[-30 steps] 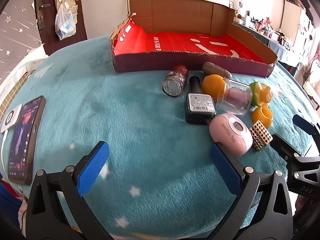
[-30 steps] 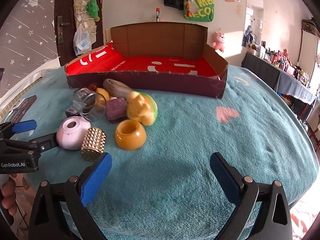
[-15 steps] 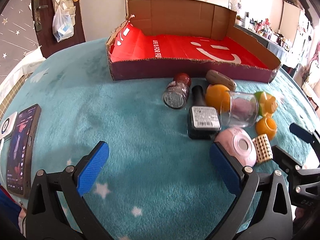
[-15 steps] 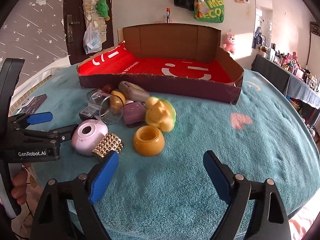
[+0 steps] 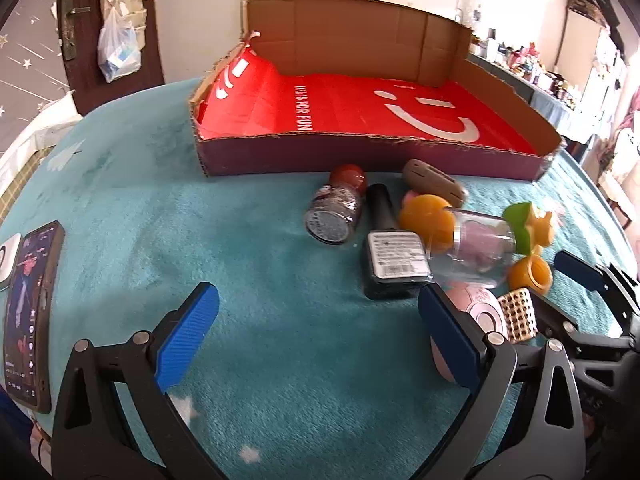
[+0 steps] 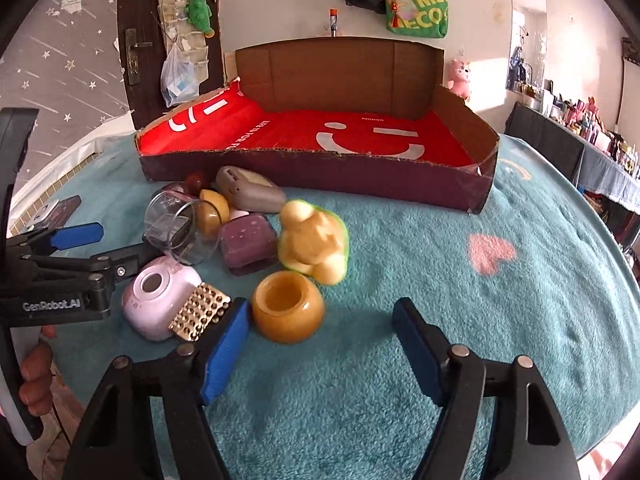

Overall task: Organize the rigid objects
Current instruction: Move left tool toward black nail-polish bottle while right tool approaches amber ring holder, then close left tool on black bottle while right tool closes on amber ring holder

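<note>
A pile of small rigid objects lies on the teal cloth in front of a red-lined cardboard box (image 5: 360,156) (image 6: 320,168). It holds a glitter jar (image 5: 334,210), a black bottle (image 5: 390,248), a clear glass (image 5: 476,246) (image 6: 178,228), a pink round device (image 5: 478,316) (image 6: 160,296), a gold studded piece (image 5: 518,314) (image 6: 198,312), an amber pot (image 6: 286,312) (image 5: 530,274), a yellow-green toy (image 6: 314,242) and a purple block (image 6: 248,244). My left gripper (image 5: 320,336) is open and empty, its right finger beside the pink device. My right gripper (image 6: 320,344) is open and empty, just before the amber pot.
A phone (image 5: 30,312) lies at the table's left edge. The box's back wall (image 6: 336,76) stands tall. A door and hanging bags are behind the table. A pink heart (image 6: 490,252) marks the cloth at right.
Both grippers have moved forward toward the pile. The right gripper now stands close before the amber pot. Both stay open.
</note>
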`<act>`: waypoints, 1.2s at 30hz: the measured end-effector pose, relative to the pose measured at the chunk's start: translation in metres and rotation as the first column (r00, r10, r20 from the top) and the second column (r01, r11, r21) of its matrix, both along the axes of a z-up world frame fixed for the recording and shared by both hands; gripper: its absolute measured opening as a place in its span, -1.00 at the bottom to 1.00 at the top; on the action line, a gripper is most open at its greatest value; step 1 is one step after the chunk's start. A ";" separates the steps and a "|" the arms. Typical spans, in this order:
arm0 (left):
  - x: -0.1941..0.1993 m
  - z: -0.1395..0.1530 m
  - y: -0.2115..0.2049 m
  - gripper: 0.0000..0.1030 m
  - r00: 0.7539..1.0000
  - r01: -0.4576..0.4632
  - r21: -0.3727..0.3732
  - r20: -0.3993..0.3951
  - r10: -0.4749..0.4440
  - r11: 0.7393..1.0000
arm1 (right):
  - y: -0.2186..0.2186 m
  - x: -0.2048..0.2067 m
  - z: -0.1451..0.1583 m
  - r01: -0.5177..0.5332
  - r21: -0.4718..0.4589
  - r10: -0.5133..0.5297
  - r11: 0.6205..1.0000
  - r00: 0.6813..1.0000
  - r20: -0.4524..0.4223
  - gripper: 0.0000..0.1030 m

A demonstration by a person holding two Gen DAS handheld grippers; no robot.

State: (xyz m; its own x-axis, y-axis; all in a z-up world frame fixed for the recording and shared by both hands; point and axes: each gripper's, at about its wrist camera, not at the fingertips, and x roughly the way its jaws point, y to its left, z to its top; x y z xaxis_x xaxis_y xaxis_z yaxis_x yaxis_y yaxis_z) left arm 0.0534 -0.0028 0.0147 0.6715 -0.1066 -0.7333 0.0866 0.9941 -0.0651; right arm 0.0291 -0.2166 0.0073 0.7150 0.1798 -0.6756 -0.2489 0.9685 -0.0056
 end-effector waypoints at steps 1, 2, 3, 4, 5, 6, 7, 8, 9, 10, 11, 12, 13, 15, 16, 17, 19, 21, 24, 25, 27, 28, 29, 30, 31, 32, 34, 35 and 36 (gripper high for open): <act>0.000 -0.001 -0.001 0.96 1.000 0.012 -0.009 -0.008 -0.012 1.000 | -0.002 0.000 0.000 0.006 -0.008 -0.006 1.000 1.000 0.002 0.41; 0.001 -0.002 -0.003 0.96 1.000 0.018 -0.017 -0.015 -0.019 1.000 | -0.005 0.001 0.000 0.015 -0.007 -0.015 1.000 1.000 0.001 0.41; 0.003 -0.003 -0.004 0.96 1.000 0.020 -0.019 -0.018 -0.020 1.000 | -0.008 0.002 -0.001 0.021 0.003 -0.021 1.000 1.000 -0.003 0.41; 0.006 -0.004 -0.007 0.96 1.000 0.018 -0.013 -0.019 -0.018 1.000 | -0.010 0.003 -0.001 0.023 0.013 -0.023 1.000 1.000 -0.007 0.41; 0.008 -0.003 -0.008 0.96 1.000 0.015 -0.013 -0.015 -0.015 1.000 | -0.012 0.004 -0.001 0.024 0.019 -0.024 1.000 1.000 -0.011 0.41; 0.010 -0.004 -0.010 0.96 1.000 0.014 -0.005 -0.013 -0.014 1.000 | -0.012 0.005 -0.001 0.024 0.017 -0.024 1.000 1.000 -0.009 0.40; 0.013 -0.004 -0.012 0.96 1.000 0.012 0.000 -0.012 -0.012 1.000 | -0.012 0.006 -0.001 0.025 0.015 -0.025 1.000 1.000 -0.007 0.38; 0.016 -0.005 -0.015 0.95 1.000 0.008 0.011 -0.014 -0.008 1.000 | -0.011 0.006 -0.001 0.026 0.013 -0.026 1.000 1.000 -0.005 0.37; 0.019 -0.005 -0.016 0.94 1.000 0.006 0.019 -0.016 -0.006 1.000 | -0.011 0.007 -0.001 0.025 0.013 -0.025 1.000 1.000 -0.005 0.35; 0.021 -0.006 -0.017 0.91 1.000 0.008 0.023 -0.019 -0.008 1.000 | -0.011 0.007 -0.001 0.026 0.012 -0.026 1.000 1.000 -0.005 0.33; 0.022 -0.007 -0.019 0.85 1.000 0.013 0.024 -0.024 -0.012 1.000 | -0.011 0.006 -0.002 0.025 0.011 -0.025 1.000 1.000 -0.003 0.33; 0.023 -0.007 -0.020 0.80 1.000 0.016 0.025 -0.027 -0.015 1.000 | -0.010 0.006 -0.002 0.023 0.008 -0.023 1.000 1.000 -0.002 0.31; 0.024 -0.007 -0.022 0.77 0.999 0.020 0.026 -0.028 -0.019 0.999 | -0.009 0.006 -0.003 0.021 0.001 -0.021 1.000 1.000 0.001 0.29; 0.024 -0.006 -0.025 0.60 0.999 0.029 0.028 -0.026 -0.029 0.999 | -0.006 0.005 -0.003 0.015 -0.010 -0.015 1.000 1.000 0.006 0.22; 0.024 -0.005 -0.029 0.47 0.999 0.039 0.029 -0.024 -0.039 0.999 | -0.005 0.005 -0.003 0.011 -0.013 -0.011 1.000 1.000 0.008 0.15; 0.024 -0.004 -0.031 0.31 0.999 0.047 0.031 -0.022 -0.046 0.998 | -0.003 0.004 -0.002 0.005 -0.016 -0.005 1.000 1.000 0.009 0.11; 0.023 -0.003 -0.037 0.00 0.997 0.075 0.031 -0.020 -0.075 0.997 | 0.001 0.003 -0.002 -0.010 -0.020 0.010 1.000 1.000 0.011 -0.10; 0.021 -0.001 -0.043 -0.22 0.995 0.095 0.042 -0.015 -0.094 0.995 | 0.003 0.002 -0.002 -0.019 -0.024 0.019 1.000 1.000 0.011 -0.22; 0.019 0.000 -0.046 -0.29 0.994 0.107 0.052 -0.008 -0.107 0.993 | 0.003 0.002 -0.001 -0.017 -0.023 0.018 1.000 1.000 0.007 -0.22; 0.019 0.000 -0.046 -0.29 0.994 0.108 0.045 -0.005 -0.107 0.993 | 0.001 0.003 -0.001 -0.017 -0.014 0.017 1.000 1.000 0.003 -0.22; 0.019 0.000 -0.044 -0.30 0.994 0.111 0.034 -0.011 -0.111 0.993 | -0.002 0.004 0.001 -0.014 0.011 0.014 1.000 1.000 -0.009 -0.22; 0.019 0.000 -0.042 -0.30 0.994 0.112 0.034 -0.016 -0.112 0.993 | -0.003 0.004 0.002 -0.013 0.020 0.013 1.000 1.000 -0.010 -0.22; 0.018 0.000 -0.042 -0.30 0.994 0.112 0.034 -0.014 -0.111 0.993 | -0.004 0.004 0.003 -0.011 0.029 0.012 1.000 1.000 -0.010 -0.22; 0.016 0.001 -0.041 -0.30 0.994 0.110 0.033 -0.011 -0.110 0.993 | -0.005 0.003 0.005 -0.011 0.033 0.011 0.999 1.000 -0.007 -0.22; 0.015 0.001 -0.041 -0.31 0.994 0.108 0.032 -0.008 -0.108 0.994 | -0.006 0.002 0.007 -0.010 0.036 0.010 0.999 1.000 -0.002 -0.22; 0.013 0.002 -0.039 -0.31 0.994 0.106 0.028 -0.006 -0.106 0.994 | -0.008 0.002 0.010 -0.011 0.041 0.011 0.999 1.000 0.004 -0.22; 0.011 0.004 -0.036 -0.31 0.995 0.103 0.021 -0.004 -0.103 0.994 | -0.009 0.000 0.015 -0.012 0.051 0.012 0.999 1.000 0.015 -0.22; 0.009 0.006 -0.035 -0.32 0.995 0.097 0.018 0.005 -0.097 0.995 | -0.010 0.000 0.017 -0.012 0.054 0.011 0.998 1.000 0.019 -0.22; 0.008 0.008 -0.034 -0.33 0.995 0.094 0.019 0.011 -0.094 0.995 | -0.011 0.000 0.019 -0.013 0.058 0.012 0.998 1.000 0.022 -0.22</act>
State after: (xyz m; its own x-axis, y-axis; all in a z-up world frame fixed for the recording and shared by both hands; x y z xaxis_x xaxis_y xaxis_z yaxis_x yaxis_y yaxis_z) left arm 0.0609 -0.0366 0.0227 0.6679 -0.1564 -0.7276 0.1807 0.9825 -0.0453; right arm 0.0290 -0.2274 0.0259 0.7266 0.2278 -0.6482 -0.2617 0.9641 0.0456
